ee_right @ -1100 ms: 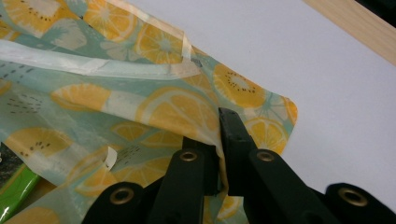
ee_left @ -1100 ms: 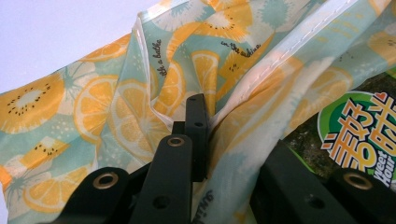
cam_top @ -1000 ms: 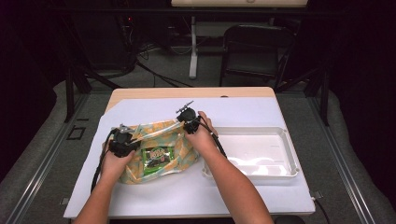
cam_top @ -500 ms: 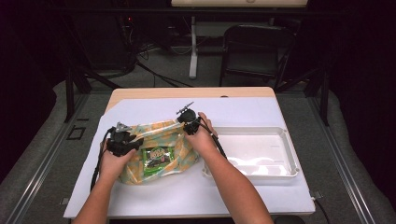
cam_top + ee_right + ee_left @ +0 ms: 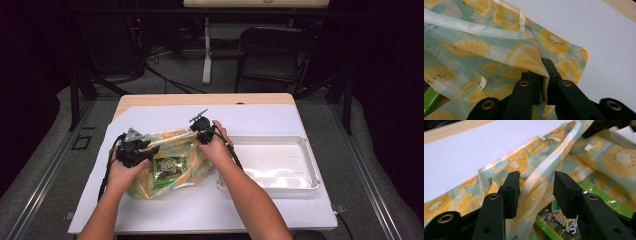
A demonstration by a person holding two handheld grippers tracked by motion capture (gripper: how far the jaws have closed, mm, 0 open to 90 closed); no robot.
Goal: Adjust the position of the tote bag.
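On the white sheet (image 5: pixel 280 120) that covers the surface (image 5: pixel 150 100), toward its left half, lies a plastic bag (image 5: pixel 187 170) printed with orange and lemon slices on pale green. A green snack packet (image 5: pixel 169 169) shows through the bag's clear side, near its middle. To the right of the bag, close to the surface's right edge, sits a white tray (image 5: pixel 310 165); the bag's right end lies just beside the tray's left rim.

The person's left hand (image 5: pixel 122 172) holds the left claw (image 5: pixel 147 146) at the bag's upper left part. In the left gripper view its jaws stand wide apart, with a raised fold of the bag (image 5: pixel 536 185) between them and not pressed by either pad; the green packet (image 5: pixel 564 220) lies just below.

The right hand (image 5: pixel 216 149) holds the right claw (image 5: pixel 192 131) at the bag's upper edge, near the middle of the surface. In the right gripper view the right claw (image 5: pixel 543 75) is nearly closed and pinches a fold of the bag (image 5: pixel 499 47) close to its rounded corner, the film bunched between the pads. The bag's sealed strip runs across above the jaws.
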